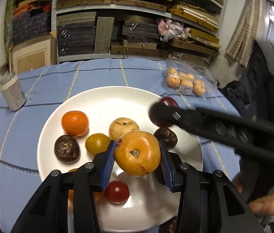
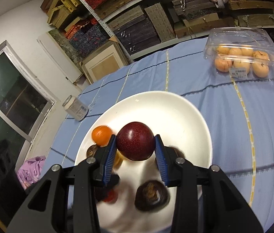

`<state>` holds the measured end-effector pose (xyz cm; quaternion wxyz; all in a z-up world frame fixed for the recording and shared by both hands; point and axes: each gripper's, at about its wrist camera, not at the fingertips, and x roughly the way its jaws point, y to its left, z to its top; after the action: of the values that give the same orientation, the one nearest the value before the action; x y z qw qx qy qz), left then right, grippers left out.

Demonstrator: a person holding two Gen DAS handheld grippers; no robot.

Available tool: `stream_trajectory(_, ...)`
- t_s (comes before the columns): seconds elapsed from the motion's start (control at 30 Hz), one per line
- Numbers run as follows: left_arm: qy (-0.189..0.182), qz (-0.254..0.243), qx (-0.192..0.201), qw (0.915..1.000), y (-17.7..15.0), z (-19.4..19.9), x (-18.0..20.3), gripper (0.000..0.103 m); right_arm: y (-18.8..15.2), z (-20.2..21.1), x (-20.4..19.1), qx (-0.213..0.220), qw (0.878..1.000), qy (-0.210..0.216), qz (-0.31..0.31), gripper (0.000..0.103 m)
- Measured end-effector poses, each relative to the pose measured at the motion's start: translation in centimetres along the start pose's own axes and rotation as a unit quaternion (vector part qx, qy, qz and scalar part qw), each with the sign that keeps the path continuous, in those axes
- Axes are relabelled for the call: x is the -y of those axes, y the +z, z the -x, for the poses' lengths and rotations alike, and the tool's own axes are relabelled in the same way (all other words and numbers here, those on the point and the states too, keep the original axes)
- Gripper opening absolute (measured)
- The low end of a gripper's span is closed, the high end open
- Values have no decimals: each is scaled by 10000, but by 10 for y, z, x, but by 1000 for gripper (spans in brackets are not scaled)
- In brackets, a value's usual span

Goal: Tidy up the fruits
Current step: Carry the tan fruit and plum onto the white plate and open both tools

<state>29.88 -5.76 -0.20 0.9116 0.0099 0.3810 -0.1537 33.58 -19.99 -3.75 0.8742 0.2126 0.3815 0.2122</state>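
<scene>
Currently, both grippers carry fruit above the round white ceramic plate (image 1: pixel 74 104) that sits on the blue checked tablecloth (image 1: pixel 45 81).

1. Left gripper (image 1: pixel 137 153): its blue ribbed pads pinch a round yellow-orange fruit with a brown calyx (image 1: pixel 137 153) on both sides. The fruit hangs clear of the plate.
2. Right gripper (image 2: pixel 135 141): its pads pinch a smooth dark red plum (image 2: pixel 135 141), also held above the plate.
3. Already lying on the plate: a bright orange tangerine (image 1: pixel 75 123), a pale tan fruit (image 1: pixel 123 127), a small yellow-green round fruit (image 1: pixel 97 144), a small red round fruit (image 1: pixel 116 191) and dark brown wrinkled fruits (image 1: pixel 67 149).
4. A clear plastic clamshell box of pale orange fruits (image 2: pixel 241 58) stands well apart, near the far edge of the cloth.

The step in hand appears to be the transfer of two fruits onto the plate. The next move calls for lowering each fruit over a bare patch of plate, away from its neighbours, then spreading the jaws only once the fruit rests, since round fruit may roll.
</scene>
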Motion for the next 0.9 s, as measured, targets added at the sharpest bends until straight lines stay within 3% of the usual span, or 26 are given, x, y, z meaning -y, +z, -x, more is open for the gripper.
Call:
stream_trajectory(0.17, 72, -305, -121, 9994, -7, -15, 12, 44, 0, -15, 7, -146, 9998, -115, 68, 38)
stream_trajectory(0.5, 43, -83, -366, 9993, -5, -28, -3, 45, -4, -25, 11, -238, 9993, -255, 129, 39)
stream_trajectory(0.6, 100, -96, -333, 9993, -6, -27, -3, 62, -5, -25, 10, -230, 9993, -258, 146, 40)
stream_trajectory(0.9, 232, -199, -129, 9994, -5, -20, 4, 82, -7, -21, 8, -161, 9995, -221, 160, 46)
